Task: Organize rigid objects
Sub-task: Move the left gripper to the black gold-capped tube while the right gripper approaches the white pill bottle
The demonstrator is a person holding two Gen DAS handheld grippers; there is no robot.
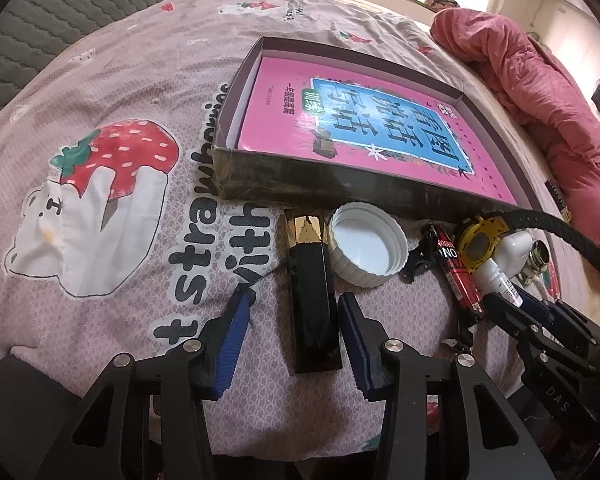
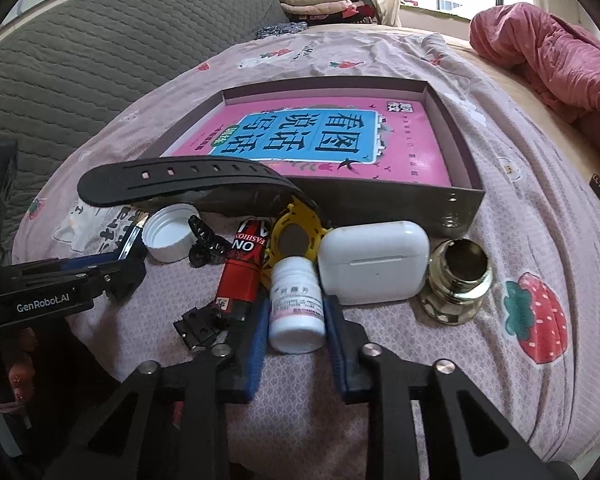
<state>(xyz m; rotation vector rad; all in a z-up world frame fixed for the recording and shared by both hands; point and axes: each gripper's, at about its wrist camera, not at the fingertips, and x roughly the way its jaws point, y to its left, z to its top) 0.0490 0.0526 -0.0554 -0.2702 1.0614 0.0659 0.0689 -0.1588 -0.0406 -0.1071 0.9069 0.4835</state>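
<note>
A shallow box (image 1: 300, 188) with a pink book (image 1: 364, 120) in it lies on the bed; it also shows in the right wrist view (image 2: 456, 196). My left gripper (image 1: 296, 300) is open around a black and gold tube (image 1: 312, 304), pads a little apart from its sides. My right gripper (image 2: 296, 312) stands shut on a small white pill bottle (image 2: 296, 308) that rests on the bed, pads touching both sides. A white cap (image 1: 366, 244), a red tube (image 2: 242, 268), a yellow ring (image 2: 296, 228), a white earbud case (image 2: 374, 260) and a brass fitting (image 2: 456, 280) lie in front of the box.
A black watch strap (image 2: 188, 186) arches over the small items. A black clip (image 2: 204, 242) and a black hinge (image 2: 200, 326) lie near the red tube. A pink quilt (image 1: 540, 92) is bunched at the right. A grey padded headboard (image 2: 100, 48) stands behind.
</note>
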